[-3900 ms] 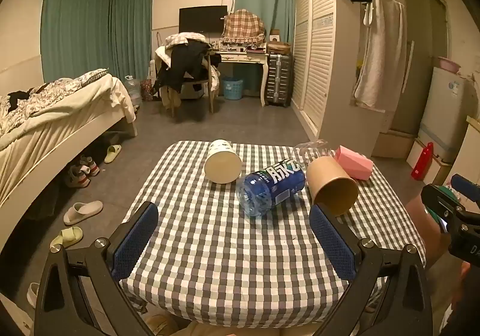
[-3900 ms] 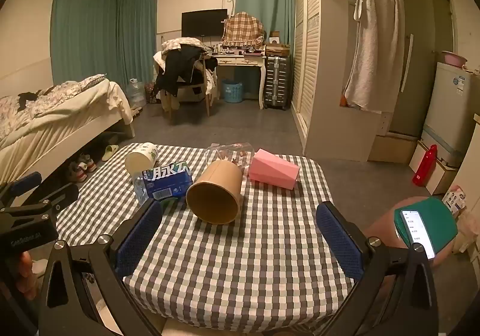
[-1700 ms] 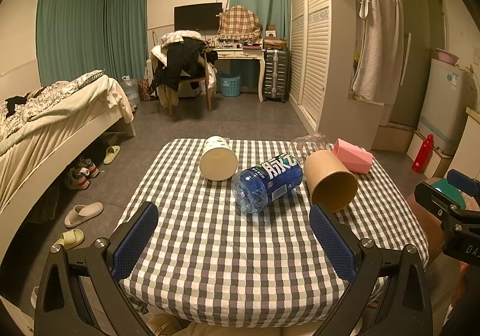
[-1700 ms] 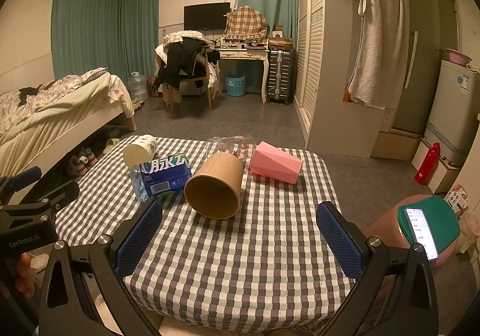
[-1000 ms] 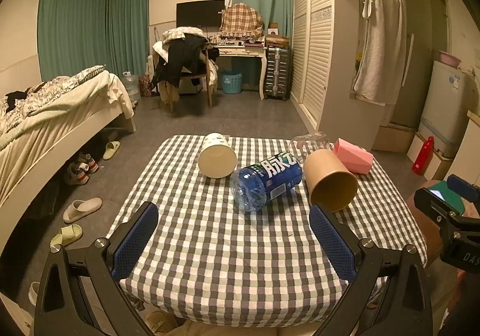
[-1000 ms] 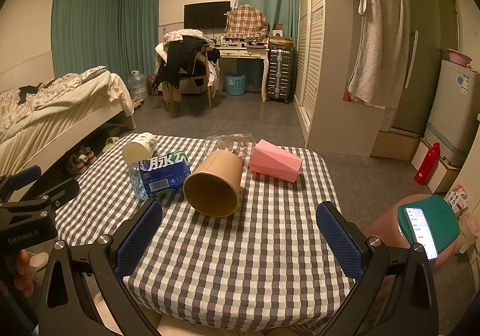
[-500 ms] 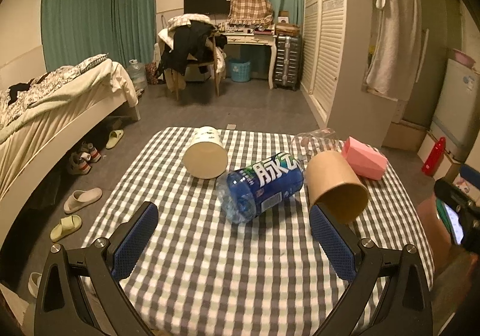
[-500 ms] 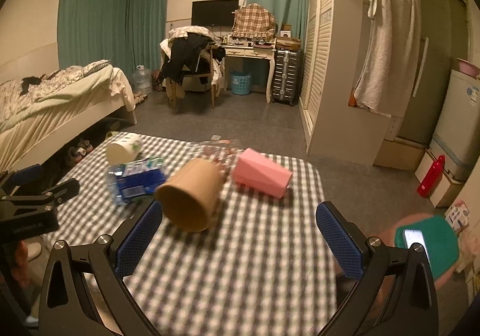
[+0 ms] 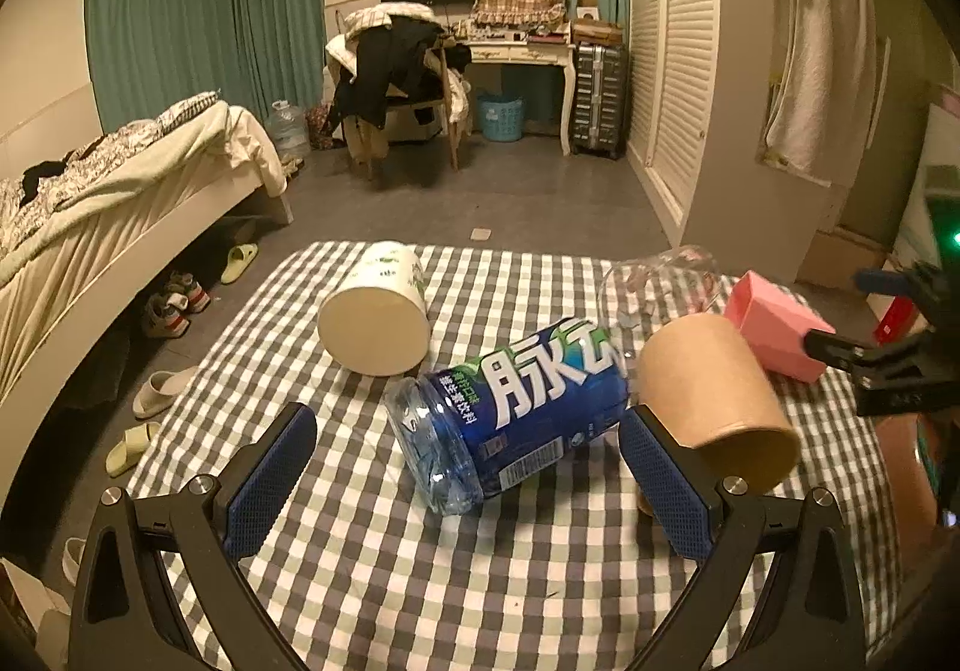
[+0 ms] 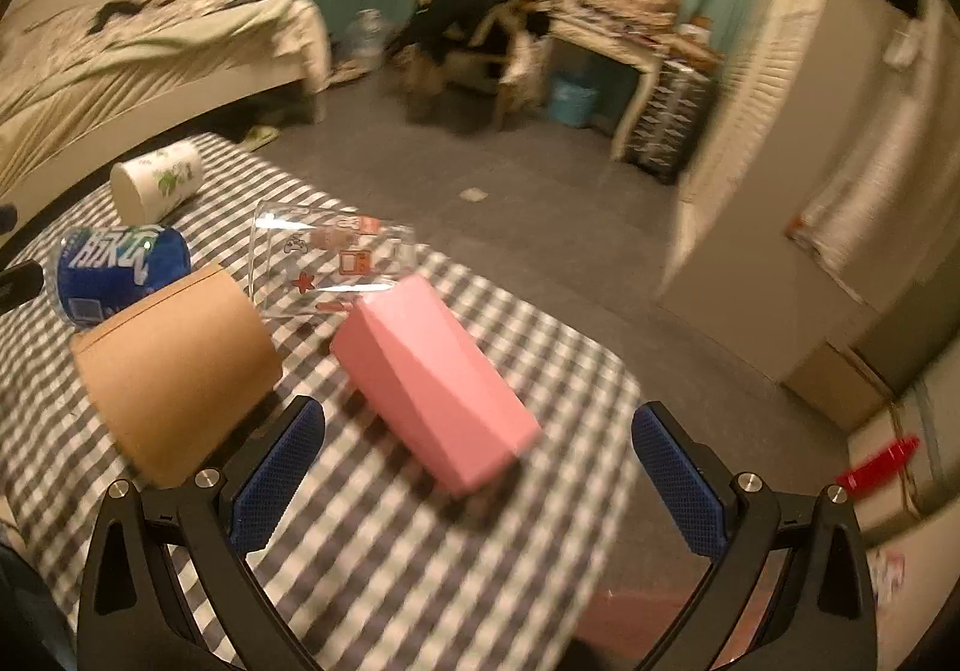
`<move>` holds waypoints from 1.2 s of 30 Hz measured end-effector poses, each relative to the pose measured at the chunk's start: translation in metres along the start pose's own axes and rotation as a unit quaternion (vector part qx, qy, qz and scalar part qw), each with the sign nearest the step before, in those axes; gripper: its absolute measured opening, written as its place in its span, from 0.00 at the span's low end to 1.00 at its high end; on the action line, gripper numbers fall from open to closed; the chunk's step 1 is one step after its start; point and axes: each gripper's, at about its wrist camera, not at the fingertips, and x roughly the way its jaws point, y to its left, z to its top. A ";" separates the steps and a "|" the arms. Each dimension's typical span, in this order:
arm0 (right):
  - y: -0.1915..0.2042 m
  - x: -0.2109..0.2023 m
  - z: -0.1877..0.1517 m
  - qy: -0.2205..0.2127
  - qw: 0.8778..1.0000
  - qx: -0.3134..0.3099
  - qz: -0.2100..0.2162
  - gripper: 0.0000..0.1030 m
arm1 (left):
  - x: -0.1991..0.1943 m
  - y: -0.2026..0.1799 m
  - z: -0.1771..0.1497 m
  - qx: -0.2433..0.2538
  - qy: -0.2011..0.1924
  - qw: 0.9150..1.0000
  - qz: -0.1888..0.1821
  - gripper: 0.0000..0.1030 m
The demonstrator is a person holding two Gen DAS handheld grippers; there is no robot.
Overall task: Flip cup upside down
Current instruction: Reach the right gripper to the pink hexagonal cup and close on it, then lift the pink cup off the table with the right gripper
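Observation:
Several cups lie on their sides on the checked table (image 9: 480,581): a white paper cup (image 9: 375,308), a cut blue-label plastic bottle cup (image 9: 510,413), a brown paper cup (image 9: 717,401), a clear glass (image 9: 666,281) and a pink faceted cup (image 9: 774,326). My left gripper (image 9: 468,467) is open and empty, with the blue cup between its fingers. My right gripper (image 10: 480,467) is open and empty just in front of the pink cup (image 10: 438,389); the brown cup (image 10: 174,365), the glass (image 10: 330,263), the blue cup (image 10: 117,266) and the white cup (image 10: 156,182) lie to its left.
A bed (image 9: 102,203) stands at the left with shoes (image 9: 174,305) beneath it. A chair heaped with clothes (image 9: 396,71), a desk (image 9: 522,53) and a wardrobe (image 9: 690,71) stand behind the table. The right gripper shows at the right edge of the left wrist view (image 9: 900,353).
Both grippers have moved forward over the table. The left one has closed in on the blue cup. The right one has swung right and now faces the pink cup.

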 end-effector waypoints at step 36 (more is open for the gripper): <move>0.122 -0.100 -0.014 0.062 0.970 0.227 -0.055 0.60 | -0.044 0.119 -0.031 -0.050 -0.036 0.998 -0.030 1.00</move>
